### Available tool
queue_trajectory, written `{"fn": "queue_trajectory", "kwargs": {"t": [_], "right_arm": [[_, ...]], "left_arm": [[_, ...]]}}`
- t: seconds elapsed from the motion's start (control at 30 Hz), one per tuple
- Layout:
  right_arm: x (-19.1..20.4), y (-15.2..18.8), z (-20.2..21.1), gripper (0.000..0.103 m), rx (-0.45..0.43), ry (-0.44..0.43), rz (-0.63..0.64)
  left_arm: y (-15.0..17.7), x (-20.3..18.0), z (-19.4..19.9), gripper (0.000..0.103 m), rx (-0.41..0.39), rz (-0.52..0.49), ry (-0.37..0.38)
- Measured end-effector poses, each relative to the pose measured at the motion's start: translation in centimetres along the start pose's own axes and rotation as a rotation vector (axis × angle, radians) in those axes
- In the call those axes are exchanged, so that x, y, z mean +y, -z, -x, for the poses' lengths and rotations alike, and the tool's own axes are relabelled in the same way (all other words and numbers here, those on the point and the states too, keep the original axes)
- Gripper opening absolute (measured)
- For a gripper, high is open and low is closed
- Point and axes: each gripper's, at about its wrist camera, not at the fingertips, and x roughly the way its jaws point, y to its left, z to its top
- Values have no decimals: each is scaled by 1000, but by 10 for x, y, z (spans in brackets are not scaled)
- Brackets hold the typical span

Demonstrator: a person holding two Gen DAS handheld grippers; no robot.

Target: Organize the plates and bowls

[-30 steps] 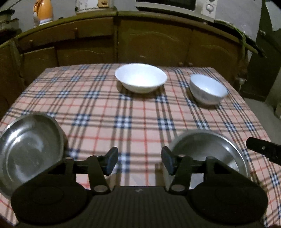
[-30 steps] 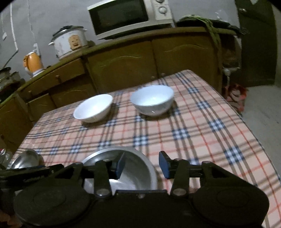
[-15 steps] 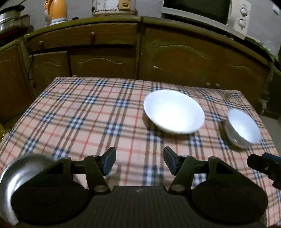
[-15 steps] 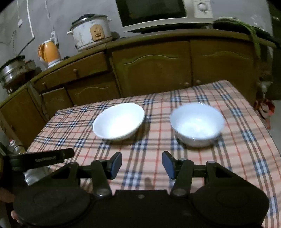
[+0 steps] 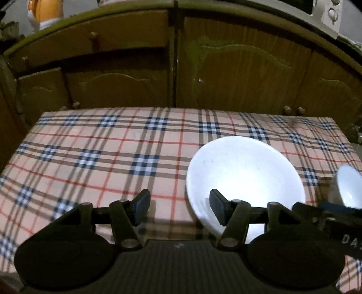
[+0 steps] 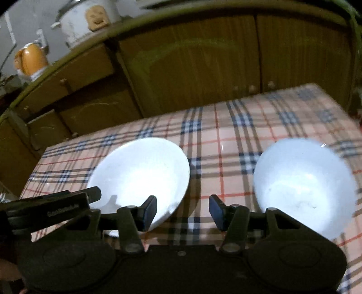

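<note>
Two white bowls stand on the plaid tablecloth [image 5: 113, 158]. The wide shallow white bowl [image 5: 244, 176] is just ahead of my open left gripper [image 5: 179, 209], whose right finger overlaps the bowl's near rim. In the right wrist view the shallow bowl [image 6: 144, 176] lies at the left and the deeper white bowl [image 6: 303, 185] at the right. My open, empty right gripper [image 6: 182, 212] hovers over the gap between them. The deeper bowl [image 5: 349, 185] shows at the left wrist view's right edge. No steel bowl is in view.
Wooden cabinets [image 5: 176, 67] stand close behind the table's far edge. A rice cooker [image 6: 88, 20] and an orange kettle [image 6: 30, 58] sit on the counter. The other gripper's finger [image 6: 52, 203] shows at the lower left of the right wrist view.
Both grippers have moved forward across the table toward the white bowls, which now look much larger. The steel bowls have dropped out of view. Both grippers stay open.
</note>
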Motion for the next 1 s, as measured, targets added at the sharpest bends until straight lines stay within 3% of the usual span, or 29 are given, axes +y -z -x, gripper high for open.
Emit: {"fn": "queue_trajectory", "kwargs": {"t": [0.17, 0.2, 0.27, 0.33, 0.57, 1.0], "right_arm": [[-3, 0, -29, 60, 32, -17, -15], [-2, 0, -32, 45, 35, -18, -13], [-1, 0, -34, 25, 30, -61, -11], [4, 2, -31, 25, 18, -23, 14], [8, 8, 6, 25, -37, -49, 30], [4, 38, 137, 25, -152, -47, 71]], "left_arm": [[1, -4, -22, 40, 23, -23, 23], [0, -5, -23, 28, 25, -19, 49], [1, -9, -19, 24, 10, -30, 55], [3, -9, -15, 22, 12, -35, 66], [18, -2, 30, 22, -27, -12, 79], [52, -25, 159, 23, -129, -56, 88]]}}
